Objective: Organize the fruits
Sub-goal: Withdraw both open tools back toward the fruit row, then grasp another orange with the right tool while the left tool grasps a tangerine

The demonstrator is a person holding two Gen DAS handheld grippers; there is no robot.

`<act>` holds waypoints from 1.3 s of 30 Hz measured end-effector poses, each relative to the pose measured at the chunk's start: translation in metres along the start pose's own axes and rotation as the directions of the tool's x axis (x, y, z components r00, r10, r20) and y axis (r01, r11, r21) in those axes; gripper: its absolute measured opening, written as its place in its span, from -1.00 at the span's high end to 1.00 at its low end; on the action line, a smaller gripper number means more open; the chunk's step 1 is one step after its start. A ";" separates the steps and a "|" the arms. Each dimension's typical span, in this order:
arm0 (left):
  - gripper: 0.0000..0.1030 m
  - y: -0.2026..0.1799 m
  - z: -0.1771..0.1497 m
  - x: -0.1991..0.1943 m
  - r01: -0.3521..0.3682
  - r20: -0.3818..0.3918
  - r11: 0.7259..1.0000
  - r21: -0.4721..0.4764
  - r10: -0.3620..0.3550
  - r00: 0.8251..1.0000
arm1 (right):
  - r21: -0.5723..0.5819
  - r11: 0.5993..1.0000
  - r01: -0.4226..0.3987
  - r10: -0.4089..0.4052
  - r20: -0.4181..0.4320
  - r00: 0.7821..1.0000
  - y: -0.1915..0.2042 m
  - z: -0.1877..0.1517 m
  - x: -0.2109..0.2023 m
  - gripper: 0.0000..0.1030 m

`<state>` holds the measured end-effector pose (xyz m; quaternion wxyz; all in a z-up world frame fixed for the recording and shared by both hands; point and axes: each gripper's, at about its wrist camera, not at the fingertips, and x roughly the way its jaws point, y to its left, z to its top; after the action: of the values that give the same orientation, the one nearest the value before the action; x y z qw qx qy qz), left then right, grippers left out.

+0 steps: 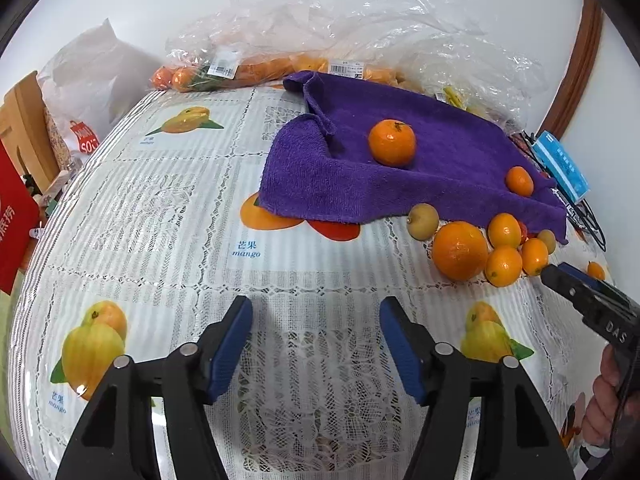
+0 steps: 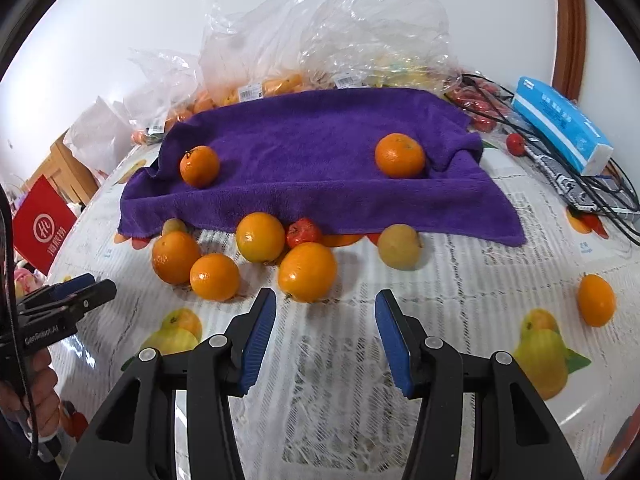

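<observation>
towel (image 2: 304, 160): purple terry cloth, fuzzy, matt
tablecloth (image 1: 168, 216): glossy plastic film over white lace print
oranges (image 2: 307, 272): shiny dimpled peel
bags (image 2: 320, 40): clear crinkled thin plastic, paper price labels
left gripper (image 1: 316, 316): matt black plastic, ribbed blue pads, metal pins
right gripper (image 2: 326, 312): same black plastic, blue pads
tissue pack (image 2: 560, 128): glossy blue-white plastic wrap
chair (image 1: 24, 128): bare pale wood

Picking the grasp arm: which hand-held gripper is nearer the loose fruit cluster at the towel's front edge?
Right. The right hand-held gripper sits open just in front of the fruit cluster; the left hand-held gripper, also open, is farther off to its left.
</observation>
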<state>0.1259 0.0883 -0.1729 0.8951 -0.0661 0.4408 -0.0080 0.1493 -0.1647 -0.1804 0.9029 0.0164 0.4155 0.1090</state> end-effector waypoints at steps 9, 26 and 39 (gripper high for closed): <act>-0.49 -0.011 -0.003 0.006 -0.049 0.030 0.996 0.076 0.047 0.998 | -0.022 1.000 0.021 -0.022 -0.018 1.000 0.008 0.013 0.018 -0.02; -0.66 -0.002 -0.004 0.005 0.043 0.036 0.998 0.045 -0.044 0.998 | -0.077 0.995 0.063 -0.063 0.000 0.998 0.020 0.011 0.030 0.32; -0.63 -0.010 -0.007 0.004 0.023 0.022 0.996 0.089 -0.025 0.999 | -0.048 0.998 0.040 -0.040 -0.004 0.999 0.016 0.009 0.026 0.34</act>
<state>0.1235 0.0769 -0.1789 0.9021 -0.0317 0.4286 -0.0374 0.1697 -0.1430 -0.1923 0.9040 -0.0137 0.4153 0.1010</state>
